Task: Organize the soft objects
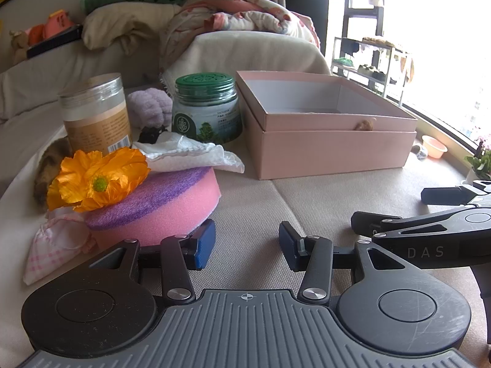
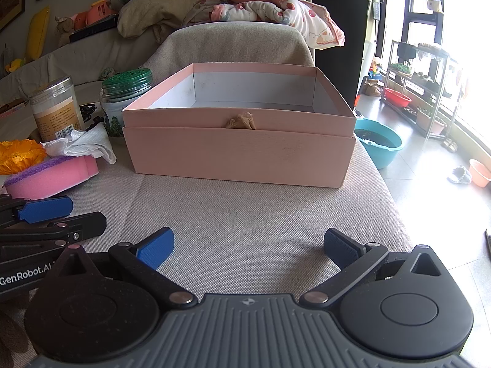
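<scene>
A pink sponge with a purple top point(image 1: 159, 205) lies on the beige cushion, with an orange fabric flower point(image 1: 98, 181) on it and a white cloth point(image 1: 190, 155) behind it. A pink checked pouch point(image 1: 52, 251) lies at its left. An open pink box point(image 1: 325, 128) stands beyond; it also shows in the right wrist view point(image 2: 239, 150). My left gripper point(image 1: 247, 245) is open and empty, its left finger beside the sponge. My right gripper point(image 2: 248, 247) is open and empty, facing the box. The sponge point(image 2: 52, 178) and flower point(image 2: 20, 155) show at the left there.
A clear jar point(image 1: 95, 113), a green-lidded jar point(image 1: 207, 109) and a lilac fluffy item point(image 1: 152, 105) stand behind the sponge. A brown furry thing point(image 1: 49, 168) lies at far left. Pillows and a blanket point(image 2: 264, 9) pile at the back. The cushion's right edge drops to the floor.
</scene>
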The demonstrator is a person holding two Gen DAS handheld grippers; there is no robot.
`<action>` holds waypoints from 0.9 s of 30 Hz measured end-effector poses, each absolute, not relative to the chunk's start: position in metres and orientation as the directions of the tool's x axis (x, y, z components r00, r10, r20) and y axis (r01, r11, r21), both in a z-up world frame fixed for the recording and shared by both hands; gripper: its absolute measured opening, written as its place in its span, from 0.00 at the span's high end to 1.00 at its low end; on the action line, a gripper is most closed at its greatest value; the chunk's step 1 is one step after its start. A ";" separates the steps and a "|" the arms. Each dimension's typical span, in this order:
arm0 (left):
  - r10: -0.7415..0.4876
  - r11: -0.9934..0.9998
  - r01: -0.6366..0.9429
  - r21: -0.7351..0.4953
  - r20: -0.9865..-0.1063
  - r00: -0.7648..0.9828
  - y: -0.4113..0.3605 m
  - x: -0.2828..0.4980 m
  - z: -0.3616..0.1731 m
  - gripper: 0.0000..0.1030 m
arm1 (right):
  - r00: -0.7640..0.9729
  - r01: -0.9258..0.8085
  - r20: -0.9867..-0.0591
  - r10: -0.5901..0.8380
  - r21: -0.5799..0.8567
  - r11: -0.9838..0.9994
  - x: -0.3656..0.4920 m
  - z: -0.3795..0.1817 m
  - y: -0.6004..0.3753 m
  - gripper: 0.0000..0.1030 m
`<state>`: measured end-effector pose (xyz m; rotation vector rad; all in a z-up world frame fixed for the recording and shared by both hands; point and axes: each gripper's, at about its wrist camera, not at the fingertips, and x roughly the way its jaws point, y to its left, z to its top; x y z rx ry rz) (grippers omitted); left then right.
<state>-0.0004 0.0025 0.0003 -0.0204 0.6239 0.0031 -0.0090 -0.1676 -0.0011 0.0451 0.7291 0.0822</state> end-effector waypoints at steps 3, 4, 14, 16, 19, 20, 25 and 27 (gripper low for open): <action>-0.003 1.000 -0.009 -0.018 -0.584 0.812 0.001 -0.002 0.000 0.51 | 0.743 -0.059 -0.663 0.091 0.070 0.996 -0.009 -0.001 -0.168 0.00; -0.003 1.000 -0.009 -0.018 -0.584 0.812 0.001 -0.002 0.000 0.51 | 0.743 -0.059 -0.663 0.091 0.070 0.996 -0.009 -0.001 -0.168 0.00; -0.004 1.000 -0.009 -0.019 -0.584 0.812 0.001 -0.002 0.000 0.51 | 0.743 -0.059 -0.663 0.091 0.070 0.996 -0.009 -0.001 -0.168 0.00; -0.004 1.000 -0.009 -0.019 -0.584 0.812 0.001 -0.002 0.000 0.51 | 0.743 -0.059 -0.663 0.091 0.070 0.996 -0.009 -0.001 -0.168 0.00; -0.003 1.000 -0.009 -0.018 -0.584 0.812 0.001 -0.002 0.000 0.51 | 0.743 -0.059 -0.663 0.091 0.070 0.996 -0.009 -0.001 -0.168 0.00; -0.003 1.000 -0.009 -0.018 -0.584 0.812 0.001 -0.002 0.000 0.51 | 0.743 -0.059 -0.663 0.091 0.070 0.996 -0.009 -0.001 -0.168 0.00; -0.004 1.000 -0.009 -0.019 -0.584 0.812 0.001 -0.002 0.000 0.51 | 0.743 -0.059 -0.663 0.091 0.070 0.996 -0.009 -0.001 -0.168 0.00; -0.004 1.000 -0.009 -0.019 -0.584 0.812 0.001 -0.002 0.000 0.51 | 0.743 -0.059 -0.663 0.091 0.070 0.996 -0.009 -0.001 -0.168 0.00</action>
